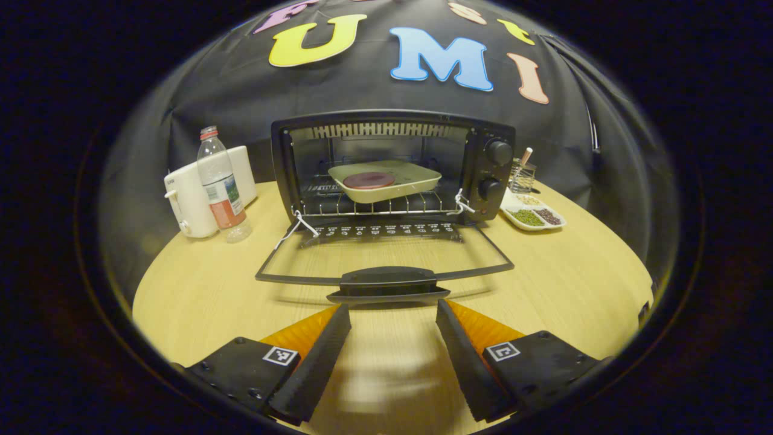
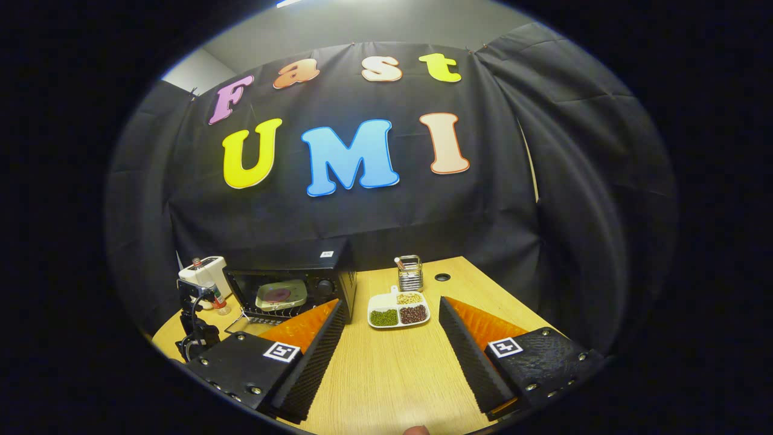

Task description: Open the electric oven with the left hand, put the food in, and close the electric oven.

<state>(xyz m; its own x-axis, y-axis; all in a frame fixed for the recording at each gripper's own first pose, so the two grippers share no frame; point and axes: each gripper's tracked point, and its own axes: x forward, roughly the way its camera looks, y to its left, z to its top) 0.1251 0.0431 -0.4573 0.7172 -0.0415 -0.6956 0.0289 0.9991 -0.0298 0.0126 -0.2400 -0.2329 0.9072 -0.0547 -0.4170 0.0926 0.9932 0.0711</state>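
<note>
Two grippers are in my hands, and both stand wide apart with nothing between the fingers. In the left gripper view, my left gripper (image 1: 392,314) hovers low over the wooden table (image 1: 580,284), its fingertips just short of the door handle (image 1: 388,284) and not touching it. The oven door (image 1: 386,251) is fully folded down toward me, lying nearly flat above the table. Behind it, the electric oven (image 1: 489,175) stands open. On its wire rack (image 1: 374,205) sits a pale tray (image 1: 416,181) carrying a round, dark red piece of food (image 1: 369,179), so the food is inside the cavity. Two knobs (image 1: 499,152) are stacked on the oven's right-hand panel.

To the left of the oven, a plastic bottle (image 1: 220,187) stands upright just in front of a white appliance (image 1: 184,202). To the right, a divided dish (image 1: 534,216) holds three kinds of beans, with a small wire holder (image 1: 522,176) behind it.

In the right gripper view, my right gripper (image 2: 389,308) hangs over the table (image 2: 392,368), well apart from the oven (image 2: 290,281), aimed toward the divided dish (image 2: 398,309). My left gripper (image 2: 196,320) appears at the far left, near the oven door.
</note>
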